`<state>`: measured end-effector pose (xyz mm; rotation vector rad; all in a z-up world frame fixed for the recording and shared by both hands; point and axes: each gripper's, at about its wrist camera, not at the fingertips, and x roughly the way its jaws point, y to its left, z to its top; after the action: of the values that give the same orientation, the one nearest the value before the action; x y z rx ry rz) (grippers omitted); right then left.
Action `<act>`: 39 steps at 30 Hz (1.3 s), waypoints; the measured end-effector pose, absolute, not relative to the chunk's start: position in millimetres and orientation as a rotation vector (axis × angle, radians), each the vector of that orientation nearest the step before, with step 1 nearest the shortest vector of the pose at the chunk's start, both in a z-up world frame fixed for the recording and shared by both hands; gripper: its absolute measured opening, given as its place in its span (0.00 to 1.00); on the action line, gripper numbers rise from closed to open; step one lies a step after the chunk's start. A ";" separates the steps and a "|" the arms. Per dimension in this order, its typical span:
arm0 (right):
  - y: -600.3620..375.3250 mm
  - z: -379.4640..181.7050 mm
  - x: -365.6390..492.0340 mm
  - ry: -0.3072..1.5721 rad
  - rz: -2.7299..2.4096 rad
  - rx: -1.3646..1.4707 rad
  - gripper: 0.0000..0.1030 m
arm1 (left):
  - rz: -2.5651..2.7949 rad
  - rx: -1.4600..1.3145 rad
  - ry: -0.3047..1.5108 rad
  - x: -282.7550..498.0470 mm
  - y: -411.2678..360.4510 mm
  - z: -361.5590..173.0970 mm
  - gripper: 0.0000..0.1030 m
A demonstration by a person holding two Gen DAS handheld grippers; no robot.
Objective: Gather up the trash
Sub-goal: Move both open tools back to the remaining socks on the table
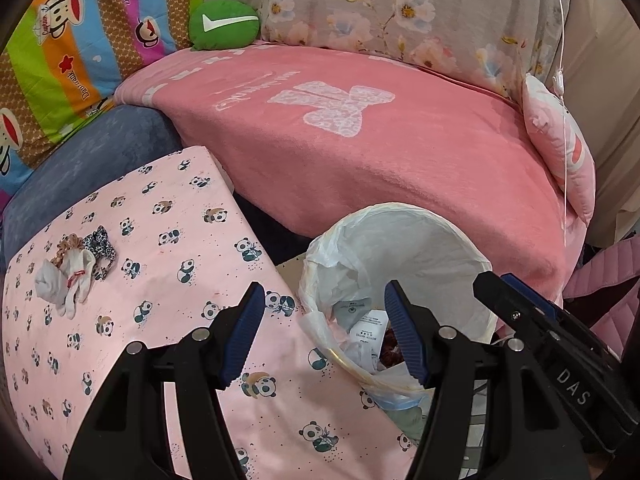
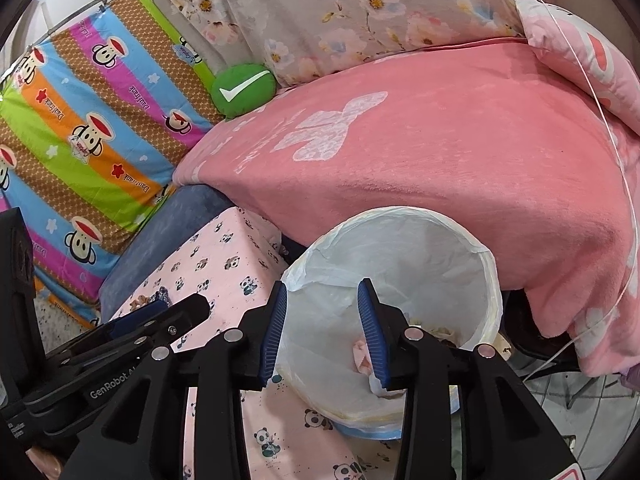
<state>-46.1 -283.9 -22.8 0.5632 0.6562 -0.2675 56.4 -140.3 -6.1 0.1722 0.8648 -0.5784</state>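
Observation:
A round bin lined with a white plastic bag [image 1: 420,256] stands on the floor between the bed and a panda-print surface [image 1: 132,320]; paper and wrappers lie inside it. It also shows in the right wrist view [image 2: 400,248]. A crumpled white tissue with hair ties [image 1: 72,276] lies on the panda-print surface at the left. My left gripper [image 1: 324,332] is open and empty, over the bin's near-left rim. My right gripper [image 2: 322,332] is open and empty, above the bin's mouth. The right gripper's body shows in the left wrist view at the bin's right side.
A bed with a pink blanket [image 1: 380,140] lies behind the bin. A green check-mark cushion [image 1: 224,22], a striped monkey-print quilt [image 1: 68,60], a floral quilt [image 1: 400,8] and a pink pillow [image 1: 560,148] sit around it. A blue cushion [image 1: 100,160] borders the panda surface.

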 end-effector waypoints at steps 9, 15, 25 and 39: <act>-263.5 -19.5 -35.1 0.676 -0.247 0.515 0.38 | -0.550 0.145 0.865 60.8 -118.8 -5.0 0.58; -244.6 -17.8 -28.4 0.699 -0.246 0.454 0.39 | -0.514 0.144 0.867 63.4 -102.1 -8.2 0.58; -209.7 -24.0 -8.5 0.730 -0.200 0.420 0.44 | -0.431 0.109 0.869 72.5 -52.8 -12.2 0.59; -127.7 -29.0 27.4 0.793 -0.099 0.309 0.46 | -0.328 0.046 0.880 93.9 20.2 -20.1 0.60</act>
<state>27.4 -127.7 -29.0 0.3092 0.7929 -0.0994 93.9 20.2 -20.1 0.0461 0.8798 -0.3276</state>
